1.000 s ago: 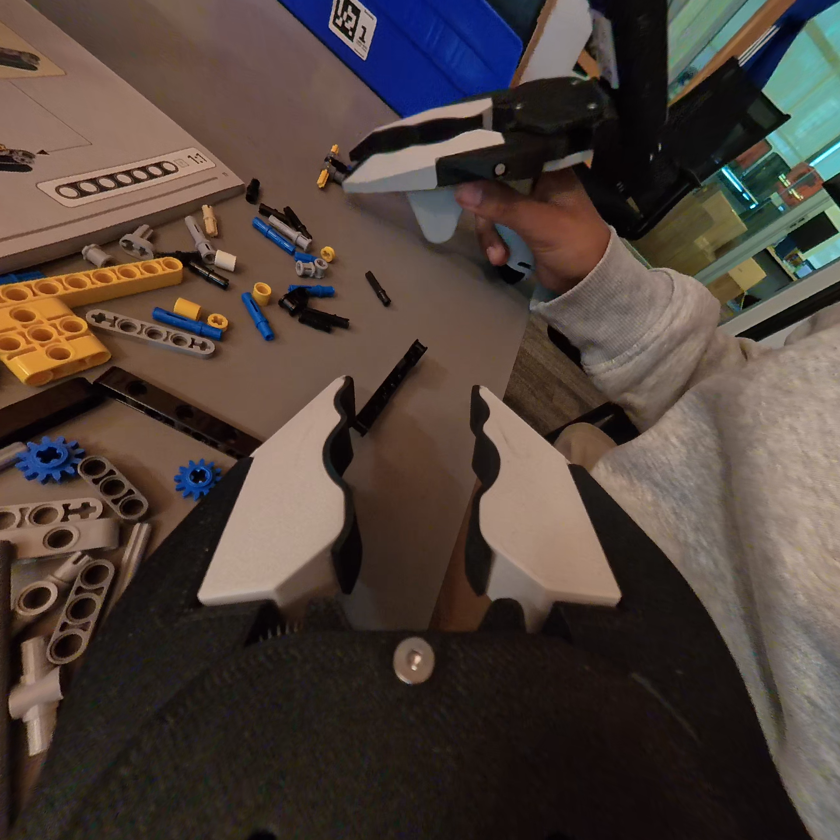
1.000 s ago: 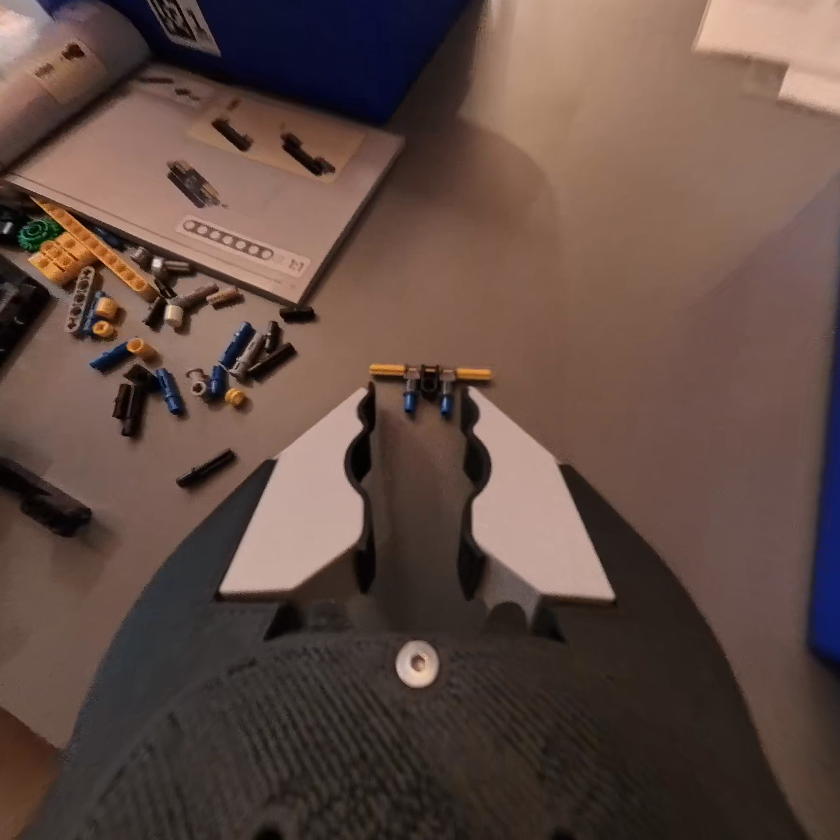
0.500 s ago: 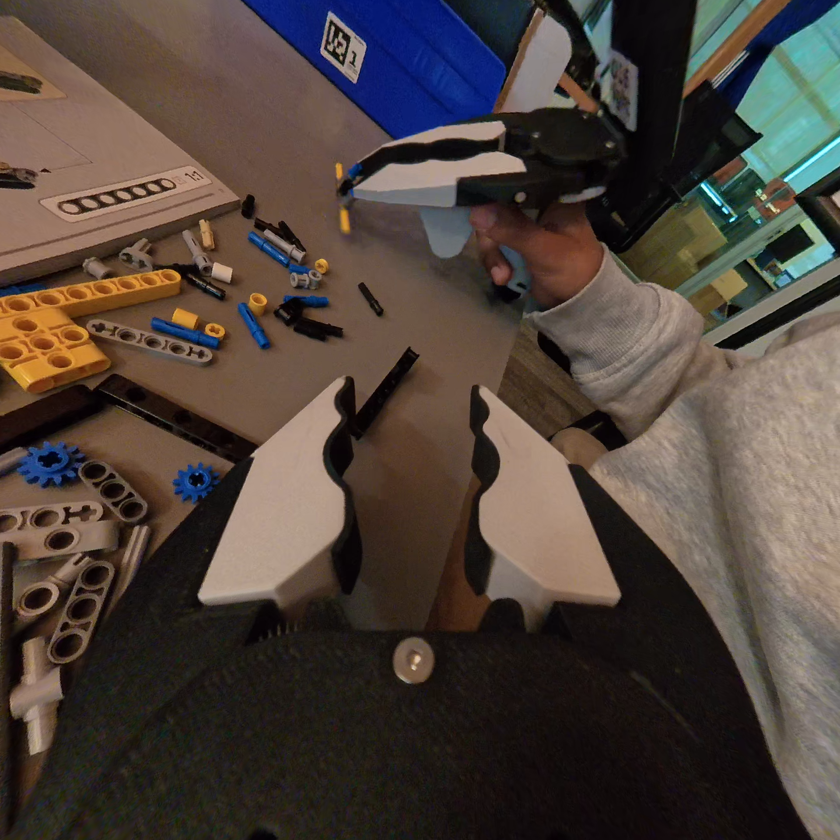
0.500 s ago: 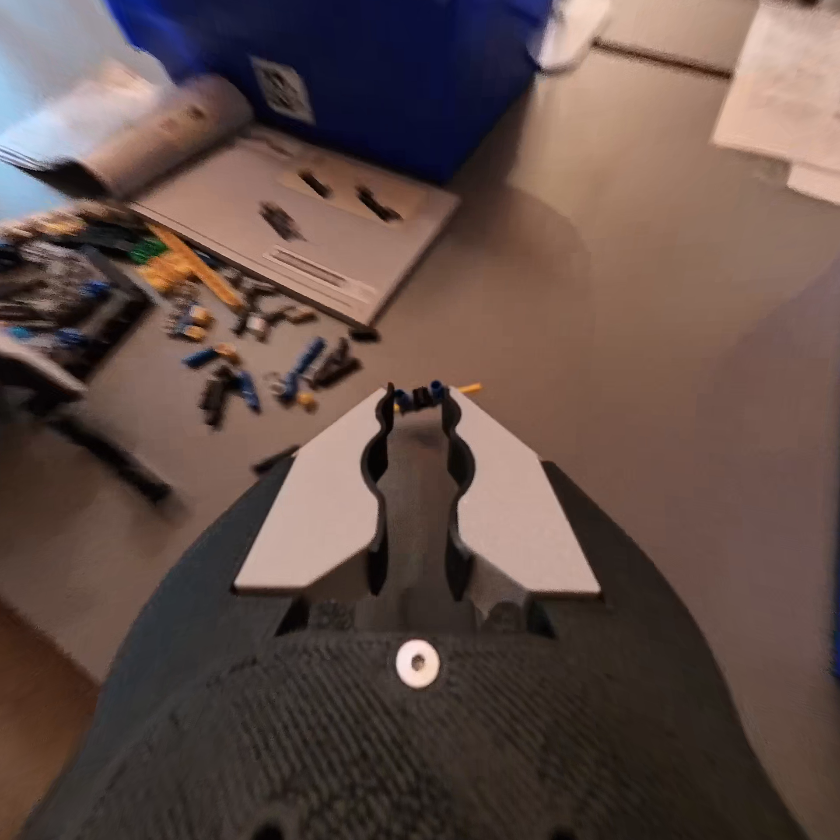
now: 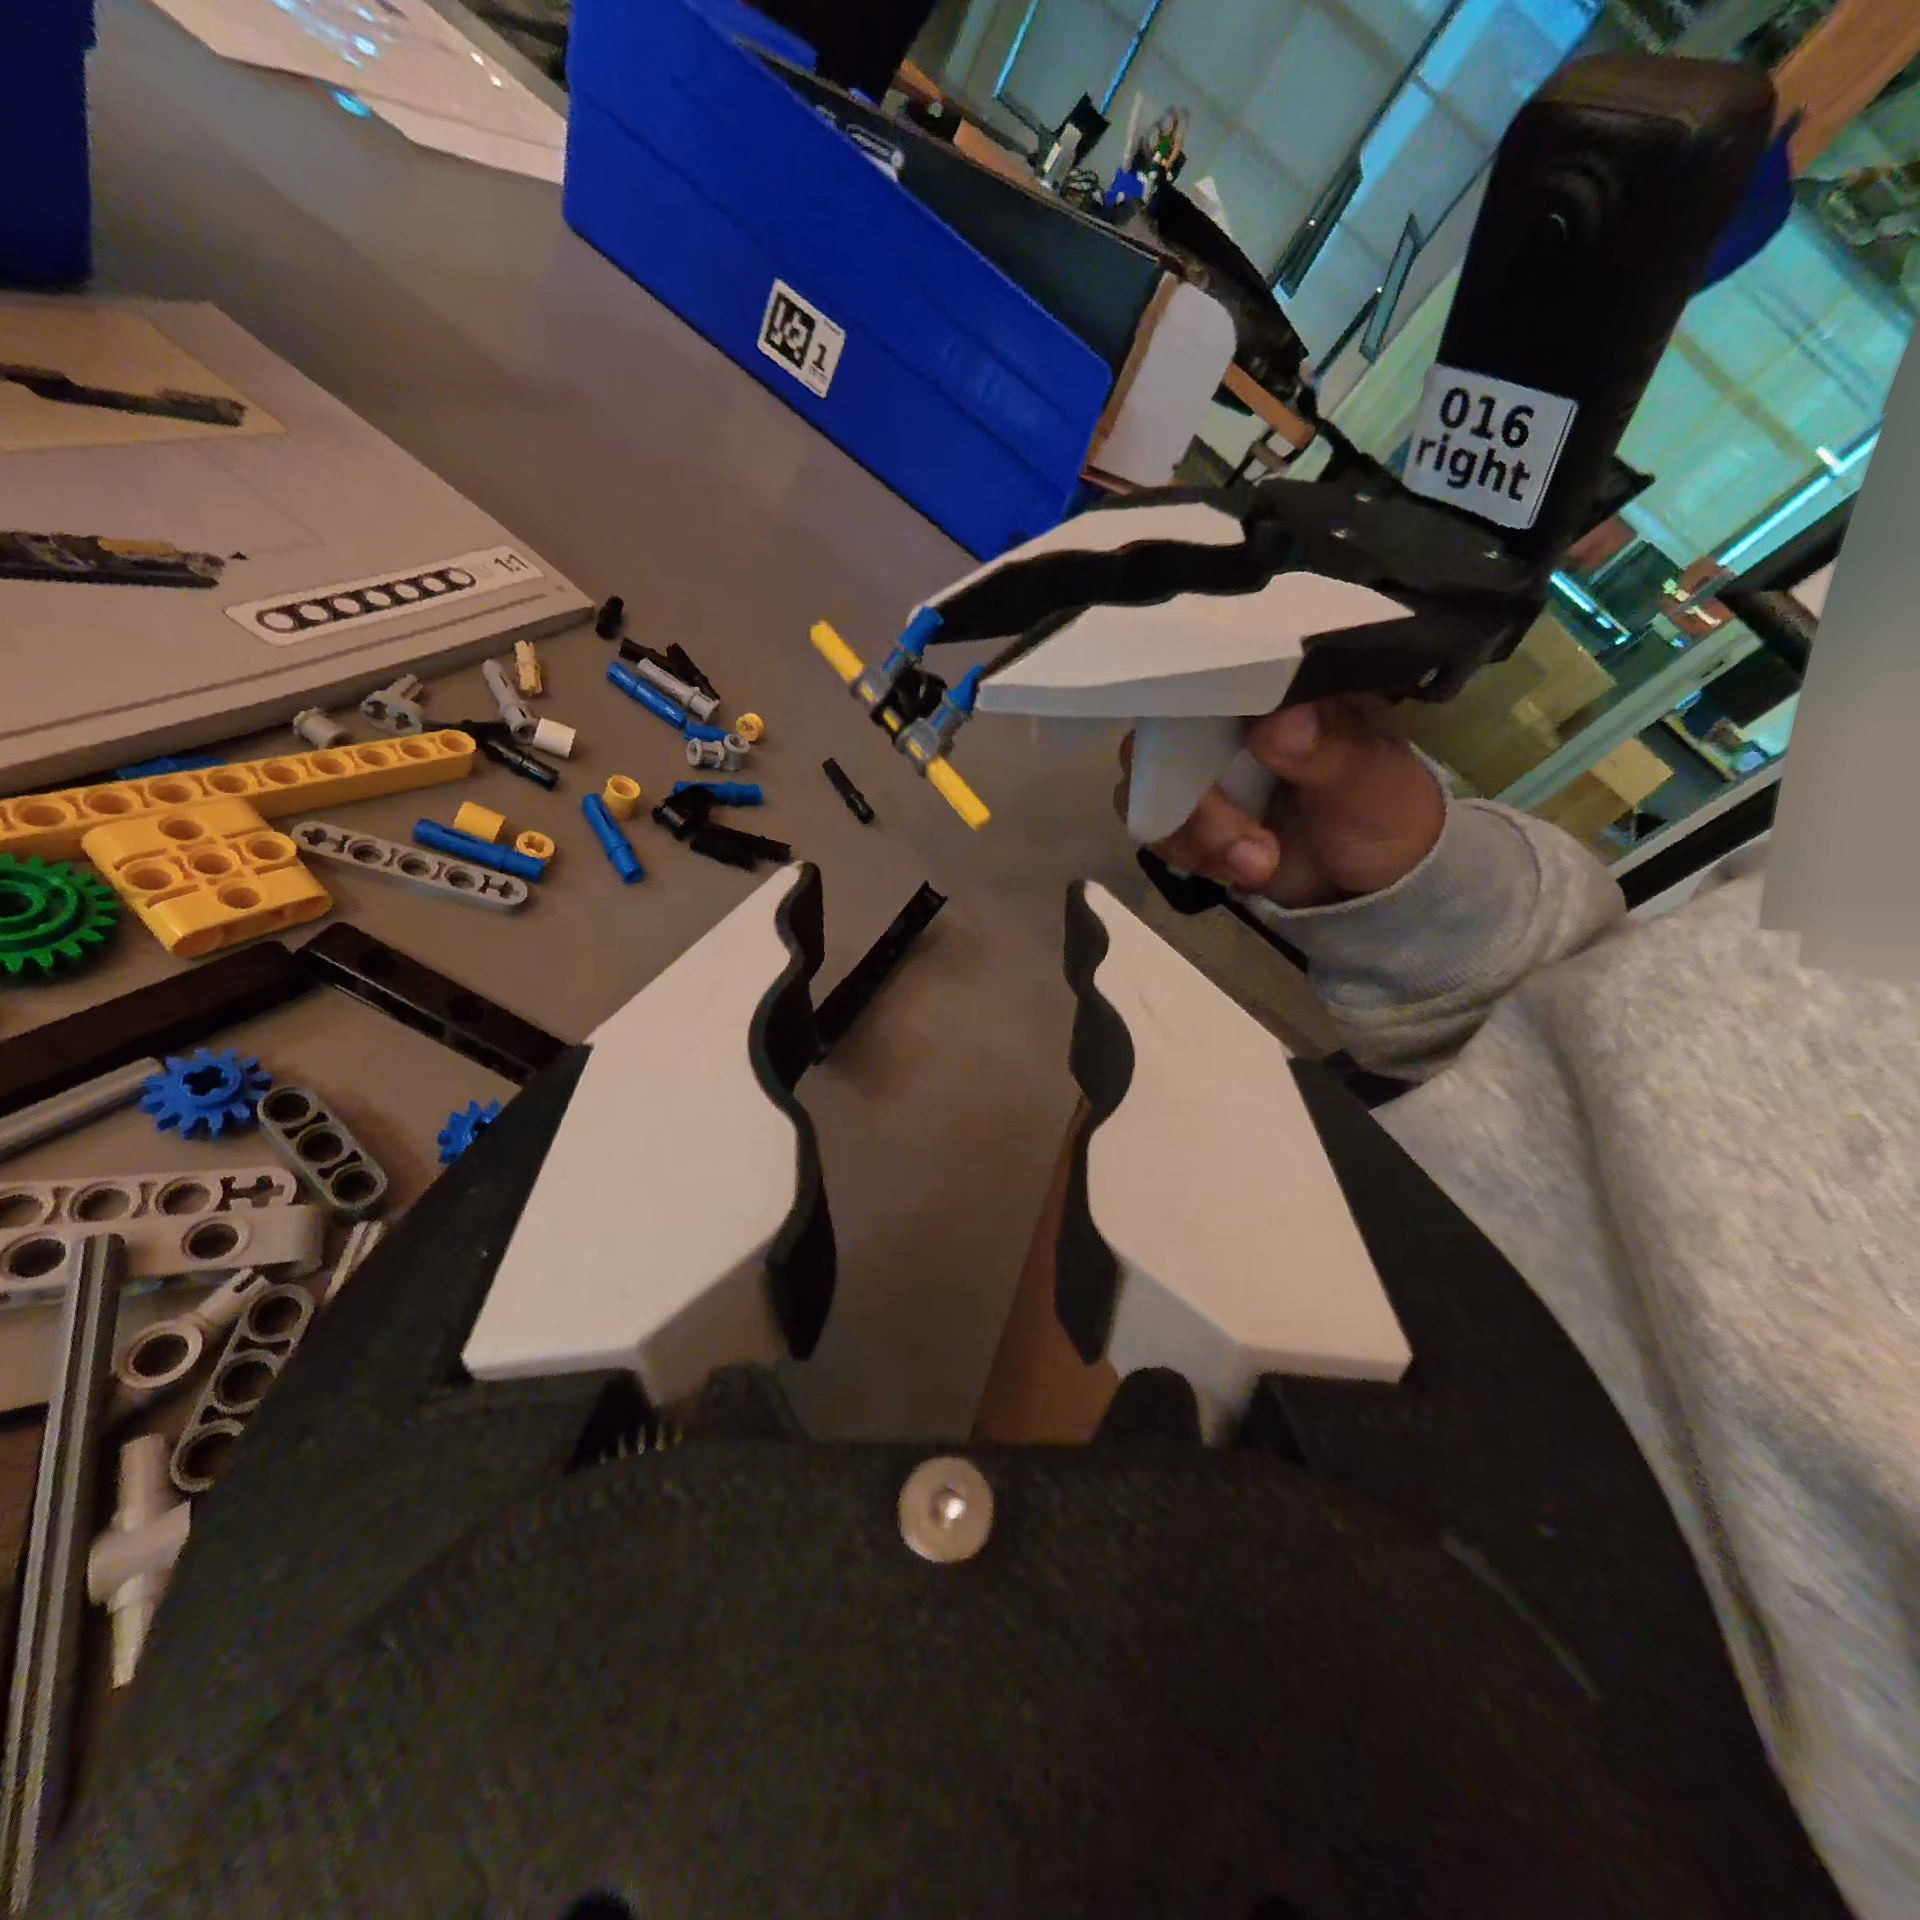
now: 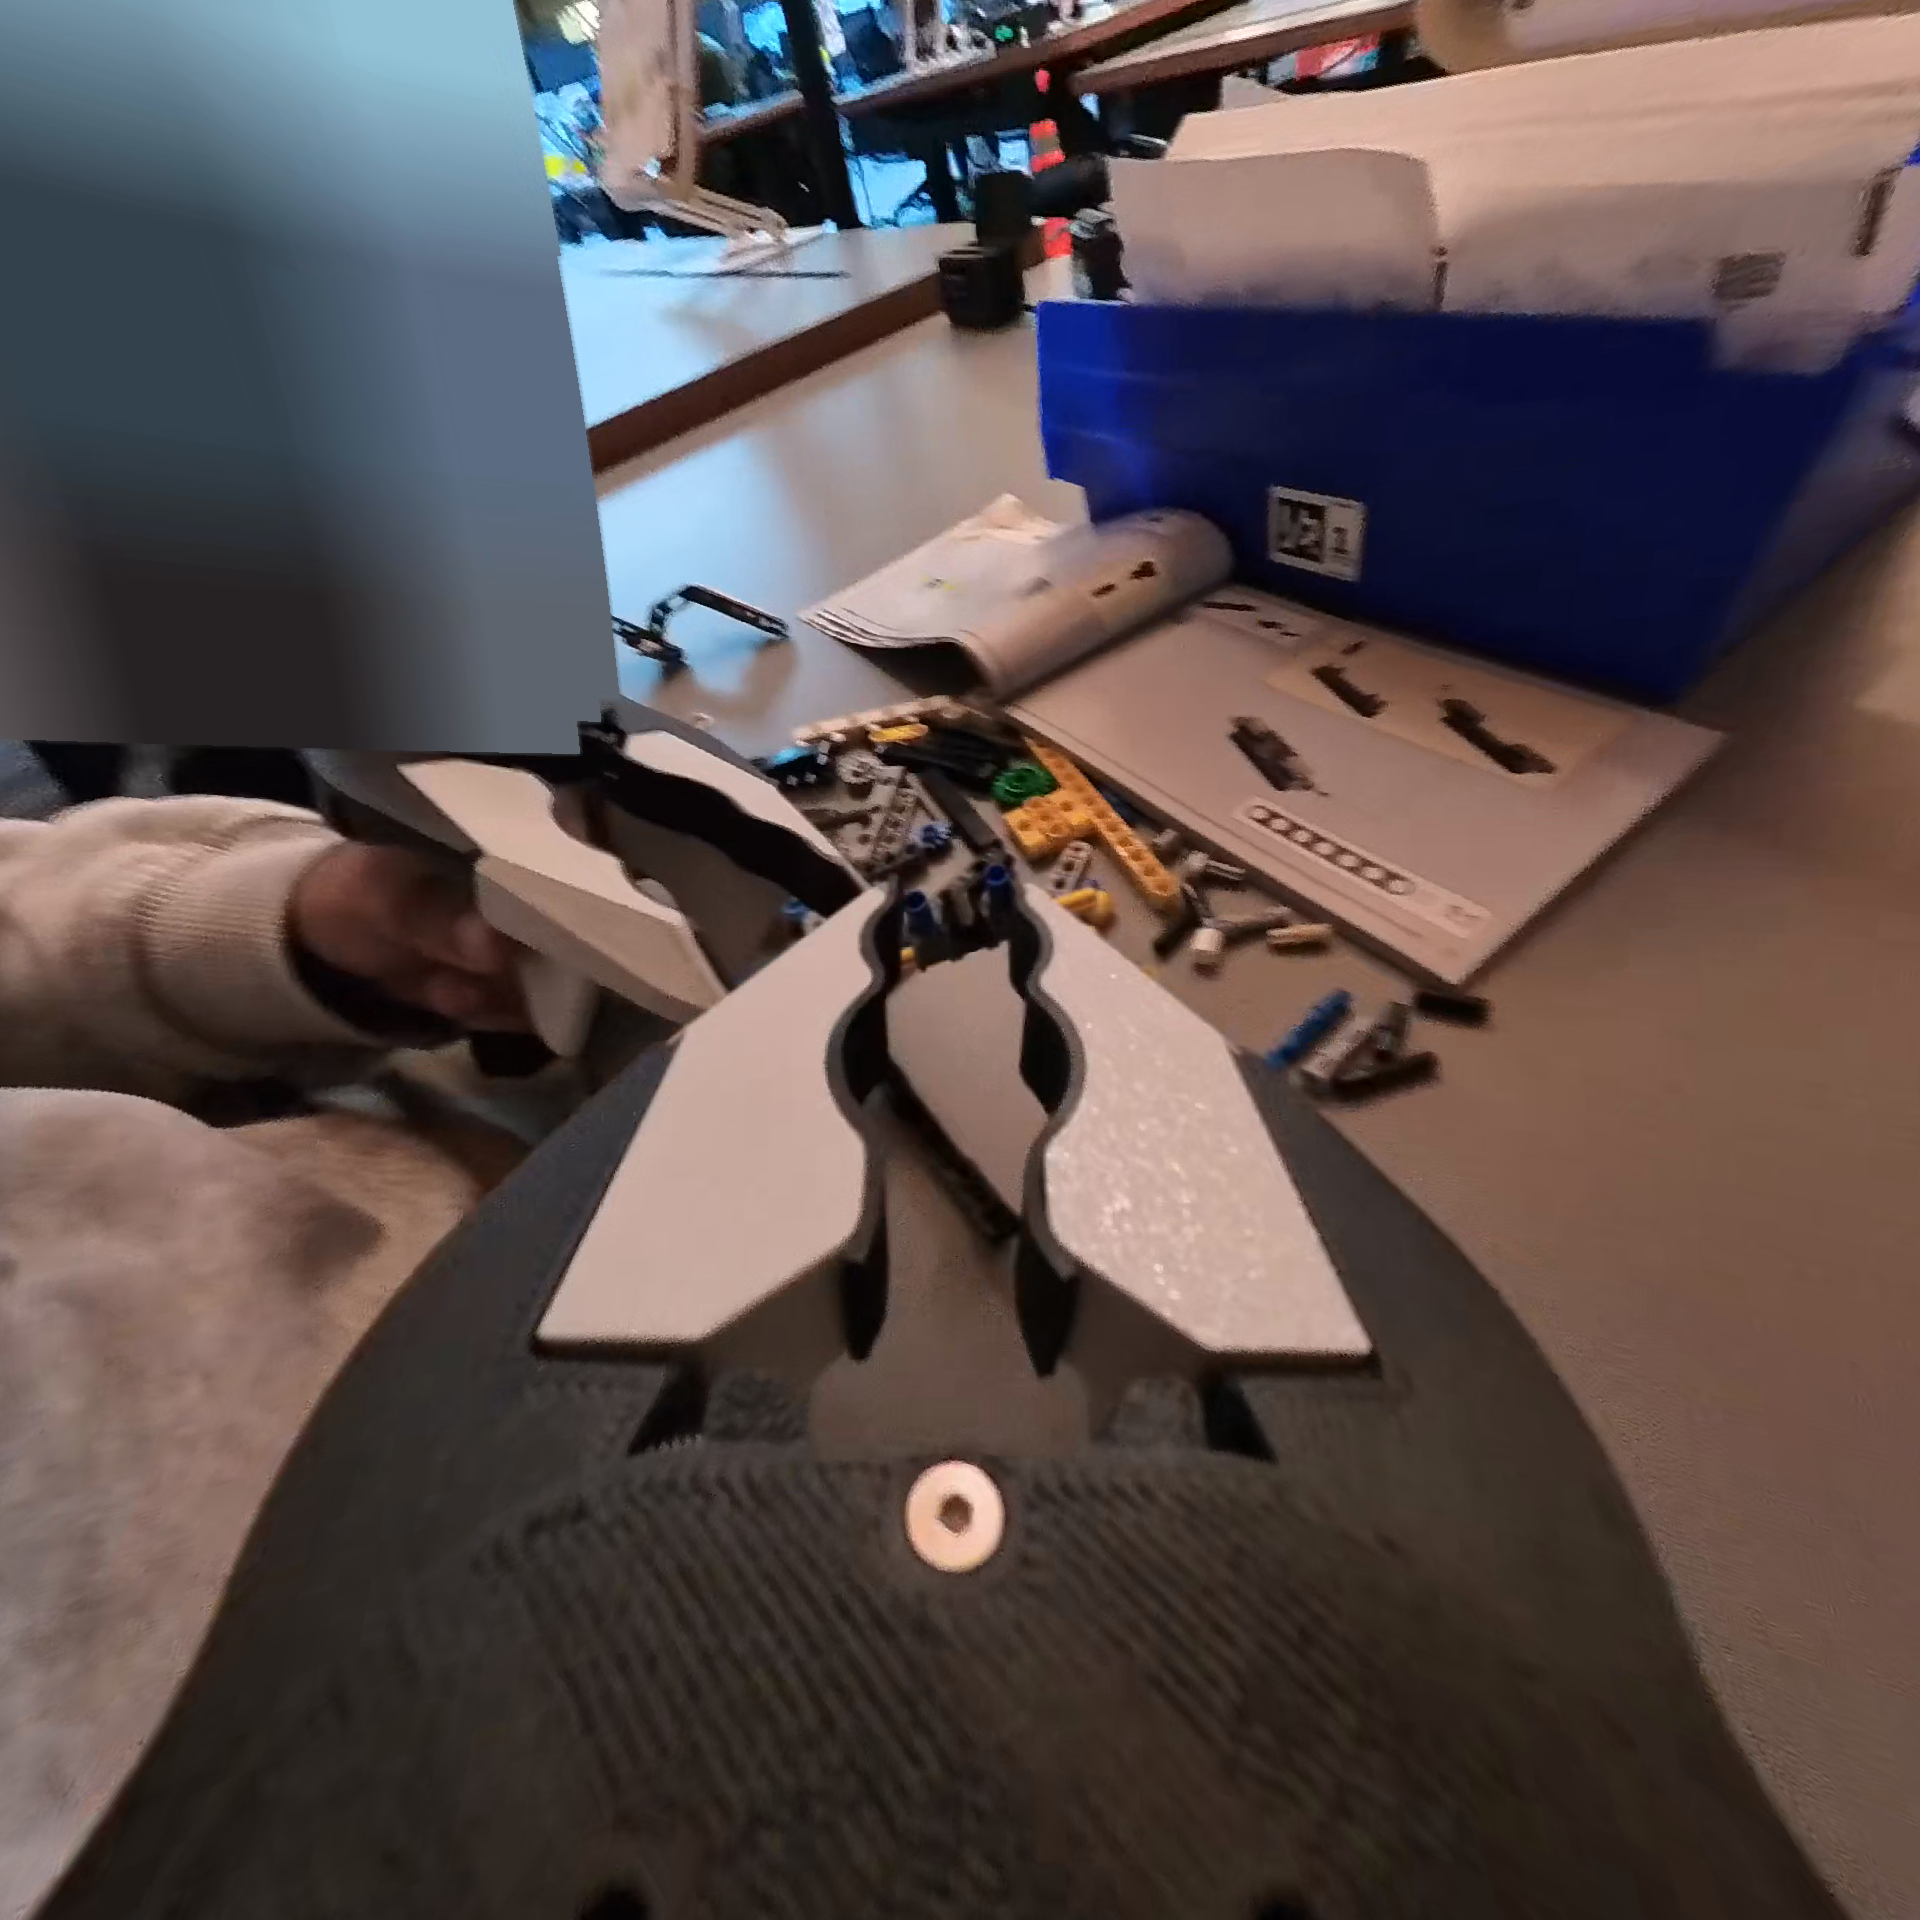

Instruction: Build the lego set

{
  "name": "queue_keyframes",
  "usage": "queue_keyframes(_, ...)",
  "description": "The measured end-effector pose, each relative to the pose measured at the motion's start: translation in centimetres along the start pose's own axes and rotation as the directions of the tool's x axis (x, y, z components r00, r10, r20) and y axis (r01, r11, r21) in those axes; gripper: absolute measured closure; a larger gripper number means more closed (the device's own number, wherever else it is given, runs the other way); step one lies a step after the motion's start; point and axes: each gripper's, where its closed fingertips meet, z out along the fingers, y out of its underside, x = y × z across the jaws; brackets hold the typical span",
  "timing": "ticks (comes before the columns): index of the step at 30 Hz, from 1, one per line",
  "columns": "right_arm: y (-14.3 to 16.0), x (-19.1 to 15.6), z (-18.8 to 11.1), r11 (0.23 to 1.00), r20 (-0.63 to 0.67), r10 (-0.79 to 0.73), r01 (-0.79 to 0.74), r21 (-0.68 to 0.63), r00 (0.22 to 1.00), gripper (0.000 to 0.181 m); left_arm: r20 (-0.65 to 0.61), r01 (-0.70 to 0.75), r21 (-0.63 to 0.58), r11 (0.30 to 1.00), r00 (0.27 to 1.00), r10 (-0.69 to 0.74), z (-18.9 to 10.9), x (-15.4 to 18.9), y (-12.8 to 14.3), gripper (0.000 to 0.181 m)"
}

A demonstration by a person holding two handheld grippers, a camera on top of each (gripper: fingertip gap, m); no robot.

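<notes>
Lego sub-assembly (image 5: 902, 704), a yellow axle through a black connector with two blue pins, is pinched in my right hand-held gripper (image 5: 940, 681) and held up clear of the table (image 5: 582, 436). Jaws are nearly closed, tips bearing on the blue pins, so the axle sticks out free on both sides. My read: lifting it that way leaves both ends open for mating the next part. In the right wrist view the same piece (image 6: 956, 909) sits at the very fingertips; the grip looks shallow and it could twist.

My left hand-held gripper (image 5: 940, 914) is wide open and empty, hovering low near the table edge, close to the right one. I judge it's waiting to take over or fetch a part. A black beam (image 5: 878, 971) lies on the table just ahead of its left finger, not touched.

Further out: loose pins and bushes (image 5: 623, 769) scattered on the table, yellow beams (image 5: 208, 821), green gear (image 5: 42, 914), blue gears (image 5: 203, 1091), grey links (image 5: 312, 1143). Open instruction booklet (image 5: 260, 520) beyond them, blue bin (image 5: 831, 312) behind it.
</notes>
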Motion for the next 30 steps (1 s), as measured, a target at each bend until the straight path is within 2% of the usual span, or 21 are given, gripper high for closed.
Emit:
queue_keyframes(5, 0.1, -2.2, 1.0, 0.994, 0.104, 0.108, -0.110, 0.015, 0.989, 0.163, 0.048, -0.086, 0.037, 0.996, 0.995, 0.084, -0.2, 0.2, -0.5, 0.142)
queue_keyframes(9, 0.4, -3.0, 1.5, 0.993, 0.125, 0.117, -0.120, 0.014, 0.985, 0.163, 0.078, -0.143, 0.054, 0.988, 0.987, 0.138, -0.2, 0.4, -0.7, 0.152)
queue_keyframes(12, 0.1, -3.1, 1.5, 0.992, 0.126, 0.119, -0.124, 0.033, 0.985, 0.163, 0.088, -0.154, 0.067, 0.986, 0.985, 0.148, -0.3, 0.5, -0.9, 0.153)
queue_keyframes(14, 0.2, -3.0, 1.5, 0.990, 0.131, 0.132, -0.138, 0.035, 0.982, 0.162, 0.092, -0.141, 0.069, 0.988, 0.987, 0.134, -0.3, 0.4, -0.9, 0.153)
queue_keyframes(17, 0.0, -3.3, 1.5, 0.983, 0.163, 0.166, -0.176, 0.046, 0.973, 0.156, 0.074, -0.100, 0.104, 0.990, 0.993, 0.092, -0.6, 0.3, -1.3, 0.164)
queue_keyframes(24, 0.0, -3.3, 1.7, 0.975, 0.179, 0.205, -0.216, 0.048, 0.962, 0.154, 0.009, 0.008, 0.129, 0.992, 1.000, -0.009, -0.6, 0.4, -1.5, 0.164)
queue_keyframes(30, -0.8, -2.8, 1.1, 0.968, 0.182, 0.213, -0.233, 0.096, 0.960, 0.149, -0.071, 0.142, 0.211, 0.967, 0.989, -0.130, -1.5, 0.1, -2.8, 0.164)
